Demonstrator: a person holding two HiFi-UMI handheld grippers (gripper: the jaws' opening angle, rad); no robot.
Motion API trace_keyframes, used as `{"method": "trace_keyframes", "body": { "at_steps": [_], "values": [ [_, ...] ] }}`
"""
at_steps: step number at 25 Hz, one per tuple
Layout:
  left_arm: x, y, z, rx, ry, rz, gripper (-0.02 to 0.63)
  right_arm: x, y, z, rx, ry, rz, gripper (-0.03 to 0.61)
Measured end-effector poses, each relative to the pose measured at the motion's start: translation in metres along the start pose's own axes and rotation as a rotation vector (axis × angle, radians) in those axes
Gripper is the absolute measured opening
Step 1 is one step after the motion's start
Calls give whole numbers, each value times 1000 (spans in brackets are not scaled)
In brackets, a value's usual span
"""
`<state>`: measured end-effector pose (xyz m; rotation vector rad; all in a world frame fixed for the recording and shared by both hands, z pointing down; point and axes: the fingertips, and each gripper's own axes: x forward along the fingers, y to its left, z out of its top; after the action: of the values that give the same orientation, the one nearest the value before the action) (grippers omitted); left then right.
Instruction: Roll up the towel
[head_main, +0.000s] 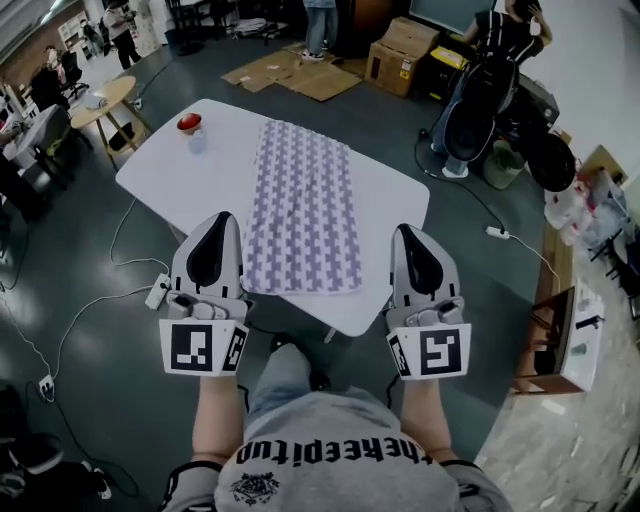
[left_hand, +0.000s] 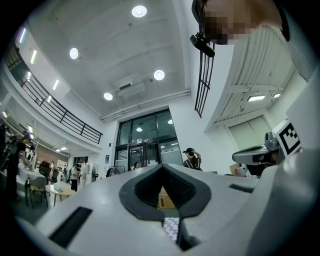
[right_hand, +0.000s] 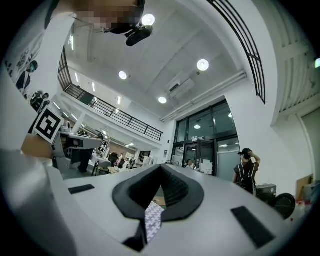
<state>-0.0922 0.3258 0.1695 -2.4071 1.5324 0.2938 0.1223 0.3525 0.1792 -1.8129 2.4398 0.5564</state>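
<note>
Nothing is rolled yet: the towel (head_main: 303, 205) lies flat along the desk (head_main: 390, 210), reaching its near edge; our left claw (head_main: 220, 222) and right claw (head_main: 409, 233) hover closed and empty either side of that end

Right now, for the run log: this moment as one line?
towel: flat on table, unrolled | left gripper: jaws shut, empty | right gripper: jaws shut, empty | rolling: not begun

My left gripper (head_main: 220, 222) and right gripper (head_main: 408, 234) are white and black, with black-and-white square markers. The towel (head_main: 303, 205) is lilac-and-white check; the table (head_main: 385, 205) is white.
</note>
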Motion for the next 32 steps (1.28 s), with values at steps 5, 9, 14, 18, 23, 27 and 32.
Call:
{"method": "trace_keyframes", "body": {
  "at_steps": [5,9,14,18,23,27,32],
  "values": [
    [12,10,-16,3,-5,17,5,17,3,-20,-5,2,24,2],
    [42,18,-25,2,-4,8,5,45,-8,-29,-7,6,29,2],
    [81,40,-41,31,16,-7,4,95,-12,-40,-18,19,43,2],
    [101,56,-65,32,44,-23,5,126,-8,-62,-4,52,58,2],
    [126,66,-96,50,132,-39,5,159,-11,-95,-21,141,104,2],
    [122,81,-149,43,231,-60,5,171,13,-144,-39,248,142,2],
    [112,82,-218,48,383,-90,5,165,34,-215,-82,415,229,2]
  ]
}}
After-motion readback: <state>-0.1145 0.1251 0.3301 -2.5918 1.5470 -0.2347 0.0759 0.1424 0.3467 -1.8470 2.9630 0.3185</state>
